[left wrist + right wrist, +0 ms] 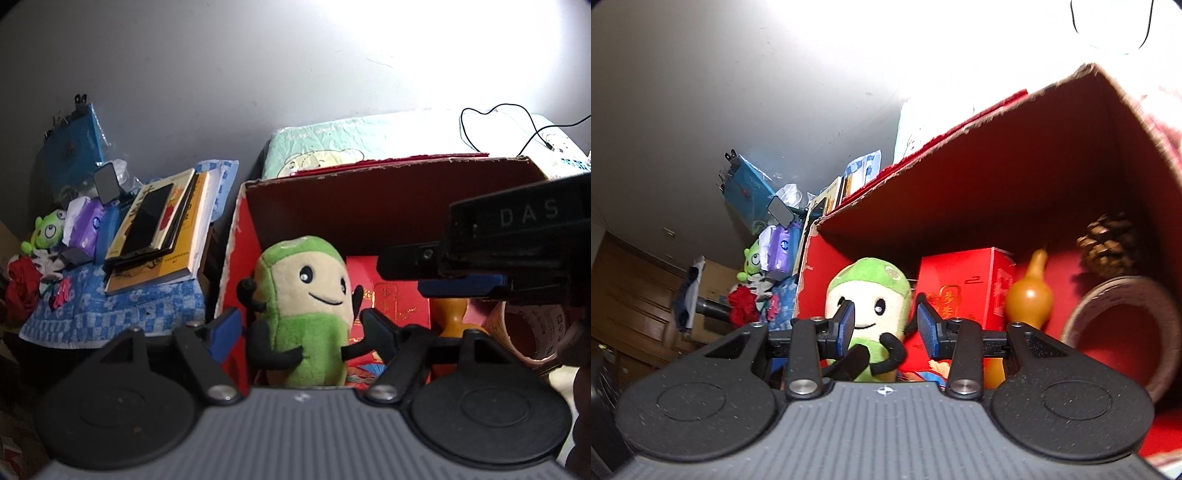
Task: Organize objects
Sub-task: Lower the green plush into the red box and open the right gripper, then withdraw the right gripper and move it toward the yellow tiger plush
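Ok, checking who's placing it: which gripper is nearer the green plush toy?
Left. The left gripper has its jaws on either side of the green plush toy; the right gripper hangs above and beside it.

"DAS" in pale capitals on the black body of the right gripper (524,218), seen from the left wrist. "2" in gold on the small red box (964,286) inside the red carton. Gold characters on that box, book cover text (173,258) and tape roll print (535,325) too blurred to read
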